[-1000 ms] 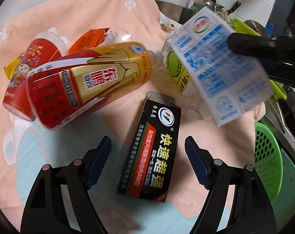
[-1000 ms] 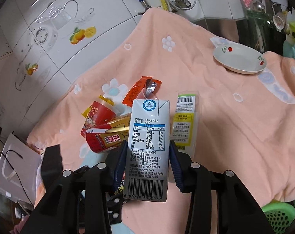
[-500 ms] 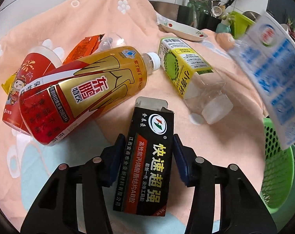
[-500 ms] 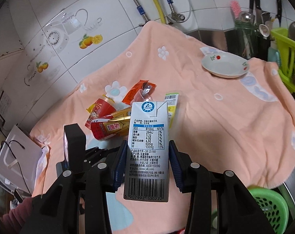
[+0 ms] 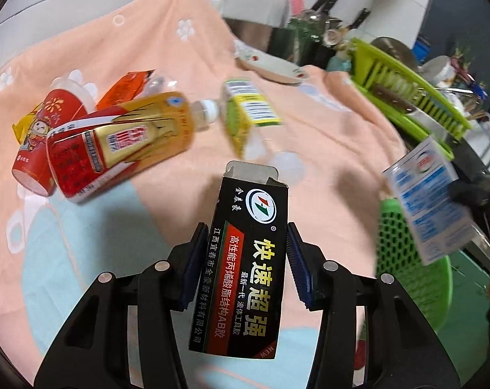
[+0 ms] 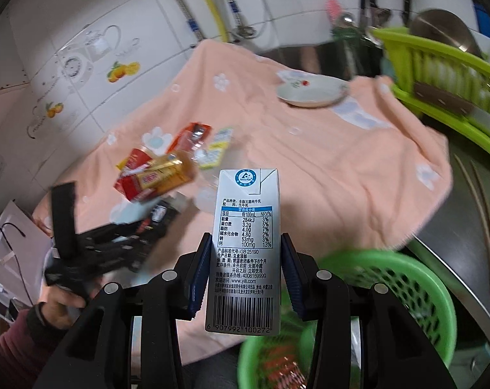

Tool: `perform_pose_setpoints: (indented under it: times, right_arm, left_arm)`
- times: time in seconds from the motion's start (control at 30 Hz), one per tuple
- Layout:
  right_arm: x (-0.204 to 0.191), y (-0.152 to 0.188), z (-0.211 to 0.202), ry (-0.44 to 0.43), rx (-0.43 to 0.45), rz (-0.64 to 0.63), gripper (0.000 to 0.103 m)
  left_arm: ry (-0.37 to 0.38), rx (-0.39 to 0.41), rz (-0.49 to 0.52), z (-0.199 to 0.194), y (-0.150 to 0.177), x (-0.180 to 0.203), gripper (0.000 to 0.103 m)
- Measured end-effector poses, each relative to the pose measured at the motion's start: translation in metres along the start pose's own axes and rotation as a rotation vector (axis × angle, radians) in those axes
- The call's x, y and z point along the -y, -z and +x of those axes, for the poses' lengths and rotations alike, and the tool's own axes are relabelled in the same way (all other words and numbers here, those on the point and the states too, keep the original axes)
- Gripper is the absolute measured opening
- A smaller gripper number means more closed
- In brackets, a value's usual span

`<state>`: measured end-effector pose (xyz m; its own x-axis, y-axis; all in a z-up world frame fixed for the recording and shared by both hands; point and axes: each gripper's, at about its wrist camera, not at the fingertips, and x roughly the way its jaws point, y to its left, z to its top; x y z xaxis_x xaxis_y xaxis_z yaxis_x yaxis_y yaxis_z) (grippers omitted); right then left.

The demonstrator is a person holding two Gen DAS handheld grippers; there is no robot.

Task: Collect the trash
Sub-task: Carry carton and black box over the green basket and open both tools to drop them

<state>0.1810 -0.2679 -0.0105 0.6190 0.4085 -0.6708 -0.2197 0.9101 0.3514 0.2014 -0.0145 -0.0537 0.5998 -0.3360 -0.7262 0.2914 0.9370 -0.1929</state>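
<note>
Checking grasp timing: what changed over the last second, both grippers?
The left gripper closed on the black glue box and lifted it off the pink towel. The right gripper carried the milk carton sideways off the towel, over the green basket. Its grip stayed unchanged. The gold bottle, red cup, green-label bottle and plate stayed put.

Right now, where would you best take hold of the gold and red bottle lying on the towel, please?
Probably across the middle of the gold and red bottle, from above, pads on its two long sides. It lies on its side, cap toward the green-labelled bottle, with a red cup close behind.
</note>
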Motion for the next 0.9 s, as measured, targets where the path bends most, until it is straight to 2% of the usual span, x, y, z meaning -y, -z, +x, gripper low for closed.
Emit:
perform_pose_setpoints:
  times: [0.3, 0.57, 0.73, 0.83, 0.9]
  right_arm:
    - [0.057, 0.04, -0.022, 0.109, -0.018, 0.091, 0.041]
    - [0.085, 0.064, -0.036, 0.212, -0.032, 0.098, 0.041]
    - [0.098, 0.076, -0.042, 0.232, -0.032, 0.113, 0.042]
    - [0.102, 0.079, -0.047, 0.228, -0.022, 0.127, 0.049]
    - [0.104, 0.081, -0.05, 0.231, -0.014, 0.128, 0.049]
  left_arm:
    - [0.104, 0.008, 0.069, -0.009, 0.01, 0.064, 0.048]
    - [0.183, -0.016, 0.138, -0.001, 0.022, 0.121, 0.048]
    - [0.221, -0.053, 0.166, 0.007, 0.035, 0.15, 0.048]
    - [0.229, -0.069, 0.186, 0.013, 0.04, 0.165, 0.048]
    - [0.236, -0.077, 0.196, 0.015, 0.043, 0.173, 0.048]
